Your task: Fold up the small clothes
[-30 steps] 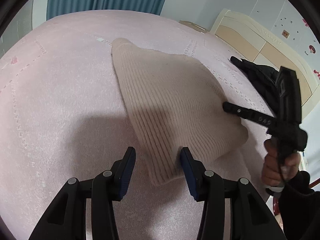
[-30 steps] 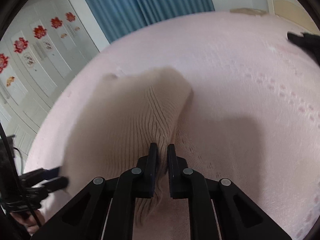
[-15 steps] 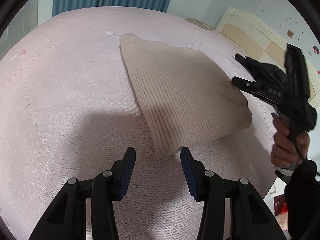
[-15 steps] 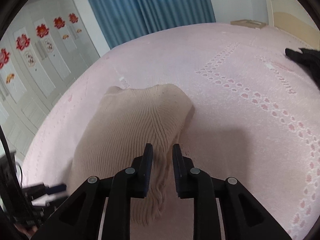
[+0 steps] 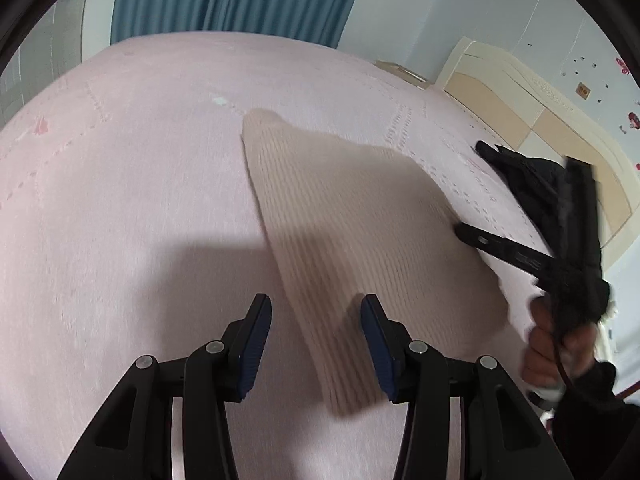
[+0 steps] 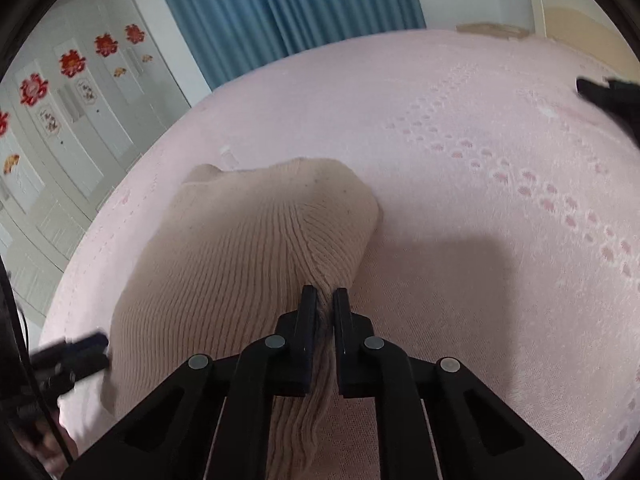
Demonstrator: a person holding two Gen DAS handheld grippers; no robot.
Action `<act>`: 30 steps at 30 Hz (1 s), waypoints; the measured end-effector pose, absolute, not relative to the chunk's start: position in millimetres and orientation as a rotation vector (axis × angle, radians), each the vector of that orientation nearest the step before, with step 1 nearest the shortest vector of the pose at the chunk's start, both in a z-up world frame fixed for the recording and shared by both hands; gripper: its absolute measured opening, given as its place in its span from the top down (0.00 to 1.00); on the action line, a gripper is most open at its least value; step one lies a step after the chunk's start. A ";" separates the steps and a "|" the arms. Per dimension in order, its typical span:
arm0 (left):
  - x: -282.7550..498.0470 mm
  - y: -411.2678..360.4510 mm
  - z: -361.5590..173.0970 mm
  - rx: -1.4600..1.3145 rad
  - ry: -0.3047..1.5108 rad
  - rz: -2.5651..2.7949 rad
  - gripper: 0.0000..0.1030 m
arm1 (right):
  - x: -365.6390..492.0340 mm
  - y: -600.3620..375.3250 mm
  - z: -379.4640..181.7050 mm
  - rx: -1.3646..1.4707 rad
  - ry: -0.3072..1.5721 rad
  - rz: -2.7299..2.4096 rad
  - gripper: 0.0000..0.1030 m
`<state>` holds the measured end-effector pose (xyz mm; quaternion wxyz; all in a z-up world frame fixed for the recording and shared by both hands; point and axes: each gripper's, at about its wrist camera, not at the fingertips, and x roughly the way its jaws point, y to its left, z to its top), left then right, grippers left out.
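Note:
A beige ribbed knit garment [image 5: 352,224] lies on the pink bed; it also shows in the right wrist view [image 6: 256,248]. My left gripper [image 5: 316,320] is open, its blue-padded fingers either side of the garment's near corner, not closed on it. My right gripper [image 6: 324,300] is shut on a bunched fold of the garment's edge. In the left wrist view the right gripper [image 5: 464,232] reaches in from the right at the garment's far edge. The left gripper [image 6: 92,344] shows blurred at the lower left of the right wrist view.
The pink bedspread [image 5: 120,200] fills both views. A black garment [image 5: 528,176] lies at the bed's right side by the cream headboard [image 5: 520,120]; it also shows in the right wrist view [image 6: 608,96]. Blue curtains [image 6: 280,12] and white wardrobe doors [image 6: 60,120] stand behind.
My right gripper opened half a second ago and has shut again on the garment's edge. My left gripper has moved forward, so the garment's corner lies between its open fingers again.

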<state>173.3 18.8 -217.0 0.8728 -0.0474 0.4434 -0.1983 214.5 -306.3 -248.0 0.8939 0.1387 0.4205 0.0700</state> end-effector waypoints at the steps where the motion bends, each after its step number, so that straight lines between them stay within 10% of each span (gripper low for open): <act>1: 178.6 17.3 -216.2 -0.091 0.918 -0.408 0.57 | 213.8 -305.3 -242.8 0.288 0.866 0.150 0.89; 30: 217.1 -1.9 -238.6 -0.092 0.930 -0.336 0.42 | 234.1 -282.3 -256.3 0.182 0.857 0.217 0.87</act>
